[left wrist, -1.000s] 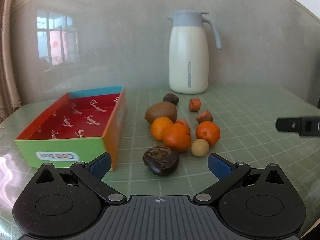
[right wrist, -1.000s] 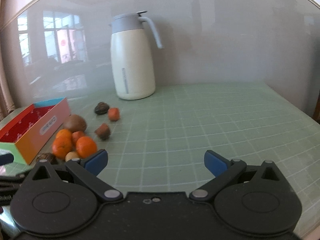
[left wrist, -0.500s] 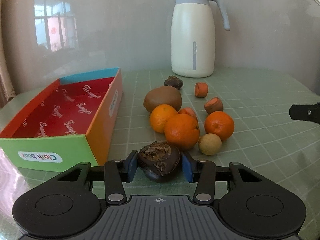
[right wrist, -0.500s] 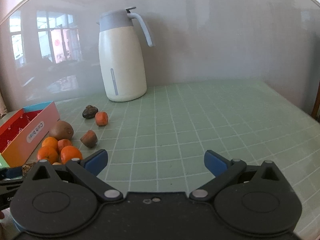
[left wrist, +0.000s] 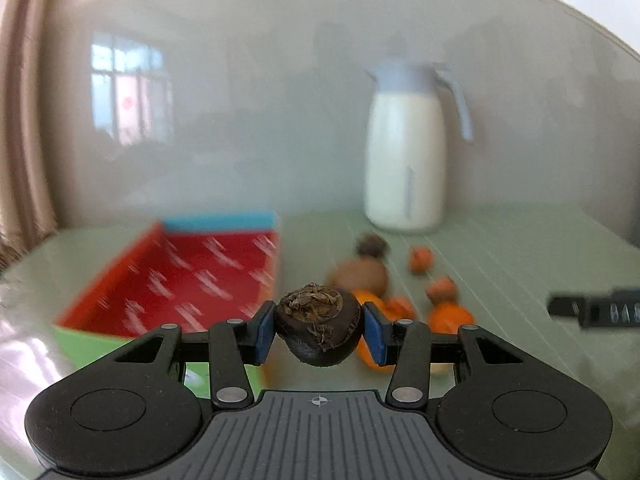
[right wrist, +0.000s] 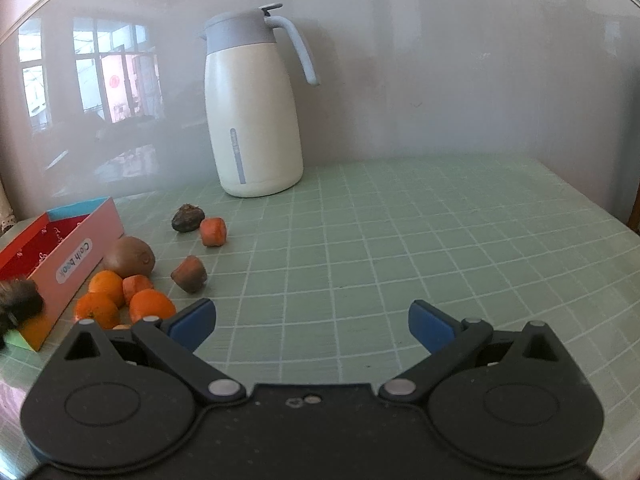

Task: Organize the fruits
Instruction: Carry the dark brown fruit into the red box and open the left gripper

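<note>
Your left gripper [left wrist: 319,330] clamps the dark fruit [left wrist: 319,325] just right of the box [left wrist: 180,276]; carry it over, right gripper [right wrist: 312,320] gaping empty

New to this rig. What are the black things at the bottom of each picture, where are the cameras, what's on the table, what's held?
No robot arm here: a person carries a handheld two-finger gripper in each hand, and each has a fisheye camera looking forward along its fingers. The black shapes at the bottom are the grippers themselves.

The left wrist view is blurred. The left gripper is shut on a dark brown wrinkled fruit, blue pads on either side of it, above the table.

The right wrist view is sharp. The right gripper is open and holds nothing.

On the green grid mat: a colourful cardboard box with a red lining, a kiwi, several oranges, carrot pieces, another dark fruit, and a white thermos jug at the back.
</note>
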A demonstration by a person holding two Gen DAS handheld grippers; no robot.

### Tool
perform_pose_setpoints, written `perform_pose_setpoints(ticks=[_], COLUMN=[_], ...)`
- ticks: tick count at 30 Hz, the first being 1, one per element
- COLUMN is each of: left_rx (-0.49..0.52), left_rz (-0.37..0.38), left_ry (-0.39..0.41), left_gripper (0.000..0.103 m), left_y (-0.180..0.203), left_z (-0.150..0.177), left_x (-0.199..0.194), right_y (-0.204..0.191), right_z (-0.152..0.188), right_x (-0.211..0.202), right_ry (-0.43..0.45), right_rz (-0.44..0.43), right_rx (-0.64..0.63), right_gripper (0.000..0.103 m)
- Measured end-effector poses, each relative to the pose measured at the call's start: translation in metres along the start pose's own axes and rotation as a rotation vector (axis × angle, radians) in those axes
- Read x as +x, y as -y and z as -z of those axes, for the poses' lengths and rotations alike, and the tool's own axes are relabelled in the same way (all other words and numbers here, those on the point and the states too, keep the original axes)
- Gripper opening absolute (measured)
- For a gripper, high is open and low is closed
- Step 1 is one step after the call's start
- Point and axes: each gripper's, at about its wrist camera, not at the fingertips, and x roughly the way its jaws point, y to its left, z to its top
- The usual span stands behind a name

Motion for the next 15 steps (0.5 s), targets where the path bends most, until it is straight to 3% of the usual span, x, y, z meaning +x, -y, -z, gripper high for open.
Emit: perform_pose_setpoints(ticks=[3, 15], left_rx=[-0.020, -0.092], left_rz=[-0.049, -0.173], left_ry=[0.020, -0.068], left_gripper=[0.046, 0.046], left_y=[-0.023, -0.094], left_z=[-0.010, -0.008], left_x=[0.003, 0.051], right_y=[-0.009, -0.033], right_z=[0.002, 0.005], right_x=[0.001, 0.008], right_ry=[-0.001, -0.012], right_rz=[-0.004, -0.013], right_rx=[-0.021, -0.073], right_gripper=[0.103, 0.103])
